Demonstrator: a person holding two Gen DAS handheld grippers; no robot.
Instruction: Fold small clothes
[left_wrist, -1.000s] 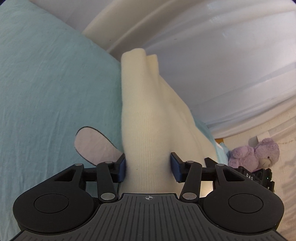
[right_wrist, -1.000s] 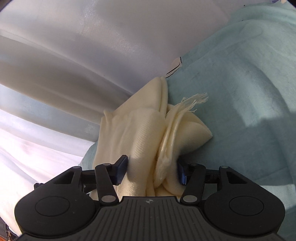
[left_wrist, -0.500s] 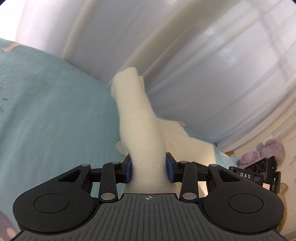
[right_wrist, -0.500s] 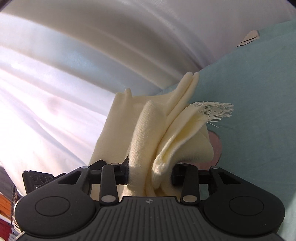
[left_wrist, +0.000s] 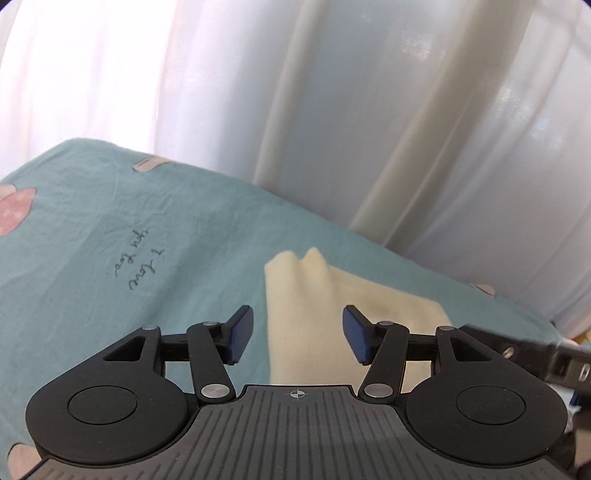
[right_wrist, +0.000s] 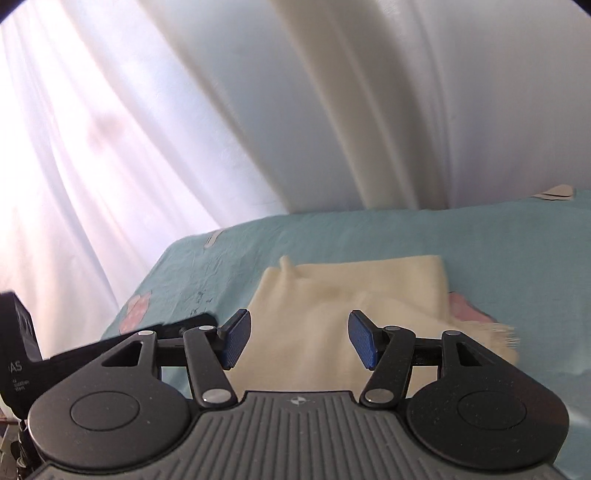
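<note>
Cream knit garment (left_wrist: 306, 325): lies folded flat on the bed (left_wrist: 110, 295), near the far edge by the curtain; a small peak of cloth stands up at its far side.
Garment, right wrist view (right_wrist: 332, 317): roughly rectangular, a frayed fringe showing at its right side, one corner over a pink print on the sheet.
Bed cover: teal sheet with pink motifs and a line of handwriting-style print.
Left gripper (left_wrist: 298, 338): fingers released, blue pads apart with the cloth seen between them but not touching it; jaws have just been opening.
Right gripper (right_wrist: 298, 339): fingers released likewise, above the garment, nothing pinched; jaws have just been opening.
Backdrop: white curtain (right_wrist: 258, 110) hanging behind the bed's far edge.
</note>
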